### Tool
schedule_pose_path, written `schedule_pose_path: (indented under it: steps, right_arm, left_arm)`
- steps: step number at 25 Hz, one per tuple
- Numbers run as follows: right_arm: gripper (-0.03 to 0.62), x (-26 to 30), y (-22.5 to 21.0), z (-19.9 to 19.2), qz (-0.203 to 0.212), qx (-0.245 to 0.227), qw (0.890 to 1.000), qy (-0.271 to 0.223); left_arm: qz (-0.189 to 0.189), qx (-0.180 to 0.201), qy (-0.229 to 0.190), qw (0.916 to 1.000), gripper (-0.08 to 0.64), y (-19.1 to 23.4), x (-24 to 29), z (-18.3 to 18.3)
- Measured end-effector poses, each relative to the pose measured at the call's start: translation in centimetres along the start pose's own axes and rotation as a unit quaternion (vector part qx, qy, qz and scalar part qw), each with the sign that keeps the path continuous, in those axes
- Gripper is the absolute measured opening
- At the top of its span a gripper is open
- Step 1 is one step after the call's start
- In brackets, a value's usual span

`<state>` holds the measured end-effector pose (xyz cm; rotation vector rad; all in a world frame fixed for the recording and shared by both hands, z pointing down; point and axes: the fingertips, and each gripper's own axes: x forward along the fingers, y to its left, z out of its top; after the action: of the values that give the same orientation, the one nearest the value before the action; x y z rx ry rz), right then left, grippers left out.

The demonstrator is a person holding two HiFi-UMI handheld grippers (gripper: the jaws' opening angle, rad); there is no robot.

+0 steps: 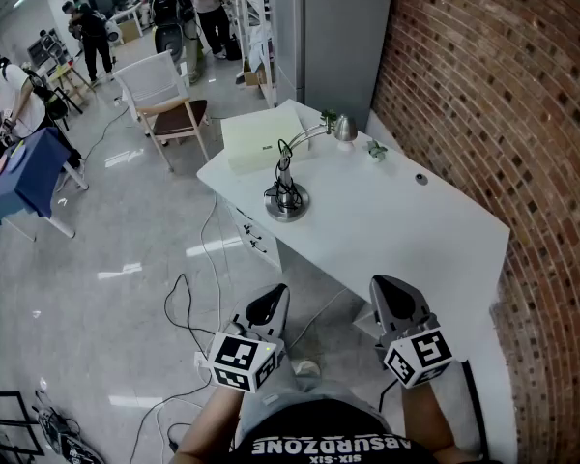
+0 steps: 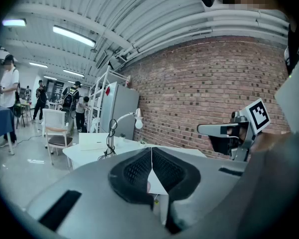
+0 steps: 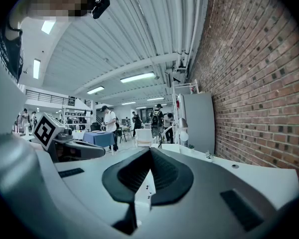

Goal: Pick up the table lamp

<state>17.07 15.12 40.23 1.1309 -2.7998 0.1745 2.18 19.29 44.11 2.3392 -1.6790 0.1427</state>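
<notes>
Table (image 1: 406,225) white, along brick wall (image 1: 483,85). Flat white box (image 1: 261,138) at far end. Table lamp (image 1: 288,203) upright just near side of box, cord (image 1: 282,151) looped round stem. Left gripper (image 1: 271,298), right gripper (image 1: 391,293) well short of lamp, jaws pressed together, empty. Risks: closed jaws nudging thin stem, toppling lamp; cord snagging on lift.

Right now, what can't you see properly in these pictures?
- Head view: print on the white box is too small to read.
- Head view: the dark dot on the table is too small to name.
- Right gripper view: the table lamp has its base hidden behind the right gripper.
</notes>
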Motion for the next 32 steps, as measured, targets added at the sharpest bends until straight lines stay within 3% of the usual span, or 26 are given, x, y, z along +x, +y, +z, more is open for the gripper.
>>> schedule_pose_path:
  steps: [6,14,19,24,32]
  right_arm:
    - [-0.003,-0.1,-0.4,0.1,-0.002,-0.005,1.000,0.002]
    - [-0.003,1.7,-2.4,1.4,-0.028,-0.019,0.999,0.000]
    - [0.003,3.5,-3.2,1.7,-0.021,-0.010,1.000,0.005]
    - [0.108,6.3,-4.0,2.3,-0.013,-0.001,1.000,0.004]
    - [0.186,12.0,-6.1,2.8,-0.016,0.001,1.000,0.012]
  left_arm:
    - [0.021,-0.005,-0.015,0.9997,0.008,0.6,1.0,2.2]
    - [0.020,-0.017,-0.018,0.9995,0.009,1.5,3.1,3.0]
    - [0.020,-0.023,-0.008,0.9995,0.010,2.5,4.6,3.3]
    - [0.024,-0.026,-0.004,0.9994,0.027,4.8,6.4,4.2]
    - [0.001,-0.001,0.018,0.9998,0.174,8.4,10.6,4.8]
